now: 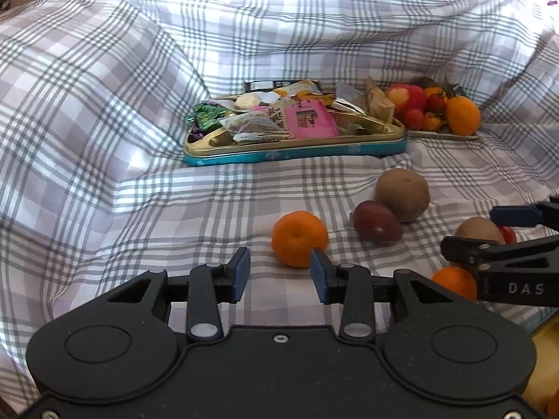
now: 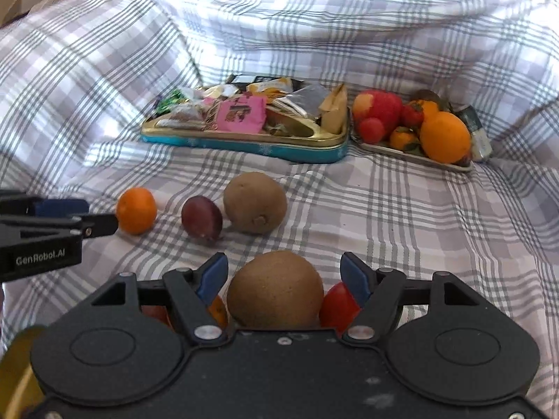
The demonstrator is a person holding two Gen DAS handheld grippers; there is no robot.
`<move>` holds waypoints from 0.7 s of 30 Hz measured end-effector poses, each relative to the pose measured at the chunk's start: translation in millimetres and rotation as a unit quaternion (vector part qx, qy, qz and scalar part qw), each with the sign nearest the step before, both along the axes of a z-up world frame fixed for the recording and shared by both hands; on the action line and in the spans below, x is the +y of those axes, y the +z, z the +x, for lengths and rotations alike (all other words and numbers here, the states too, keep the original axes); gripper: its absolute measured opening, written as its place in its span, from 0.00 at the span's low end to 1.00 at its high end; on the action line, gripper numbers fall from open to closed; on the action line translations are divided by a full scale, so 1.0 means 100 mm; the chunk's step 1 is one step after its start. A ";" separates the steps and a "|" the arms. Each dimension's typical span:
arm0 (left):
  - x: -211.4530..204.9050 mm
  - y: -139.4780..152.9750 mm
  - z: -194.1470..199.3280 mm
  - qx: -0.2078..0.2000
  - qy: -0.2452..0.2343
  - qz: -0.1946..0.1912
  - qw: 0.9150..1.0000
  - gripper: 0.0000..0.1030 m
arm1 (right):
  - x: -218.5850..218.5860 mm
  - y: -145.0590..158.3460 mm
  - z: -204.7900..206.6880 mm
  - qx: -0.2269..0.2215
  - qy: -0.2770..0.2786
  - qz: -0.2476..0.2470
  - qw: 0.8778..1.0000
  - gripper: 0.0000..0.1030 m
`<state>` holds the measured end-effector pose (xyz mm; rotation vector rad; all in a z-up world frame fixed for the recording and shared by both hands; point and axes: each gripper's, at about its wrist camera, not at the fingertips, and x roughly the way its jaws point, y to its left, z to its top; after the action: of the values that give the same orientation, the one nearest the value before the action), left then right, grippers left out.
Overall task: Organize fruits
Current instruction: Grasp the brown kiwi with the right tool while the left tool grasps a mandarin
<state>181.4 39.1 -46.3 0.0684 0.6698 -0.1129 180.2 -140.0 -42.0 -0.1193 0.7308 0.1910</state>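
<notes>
A kiwi [image 2: 276, 289] sits on the plaid sheet [image 2: 401, 216] between the spread, untouching pads of my right gripper [image 2: 283, 276], a red tomato [image 2: 337, 305] beside it. Only my left view shows my left gripper [image 1: 279, 272], parted with nothing gripped, its right pad at a mandarin [image 1: 298, 237] (contact unclear). Beyond lie a purple fruit [image 1: 377, 225] and second kiwi [image 1: 401, 195], then a teal snack tin [image 2: 244, 143] and a loaded fruit tray [image 2: 412, 153].
</notes>
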 end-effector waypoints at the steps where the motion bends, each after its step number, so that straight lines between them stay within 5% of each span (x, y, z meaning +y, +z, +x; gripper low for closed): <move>1: -0.01 -0.01 0.00 -0.002 -0.004 0.001 1.000 0.46 | 0.01 -0.01 0.00 0.001 0.006 -0.004 1.000 0.72; 21: -0.08 -0.05 0.26 0.000 -0.015 0.003 1.000 0.50 | 0.03 -0.05 0.08 0.011 0.022 -0.002 1.000 0.73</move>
<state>206.9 30.8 -51.4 0.0836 0.6692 -0.1406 188.4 -136.9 -47.1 -0.1385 0.7518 0.2338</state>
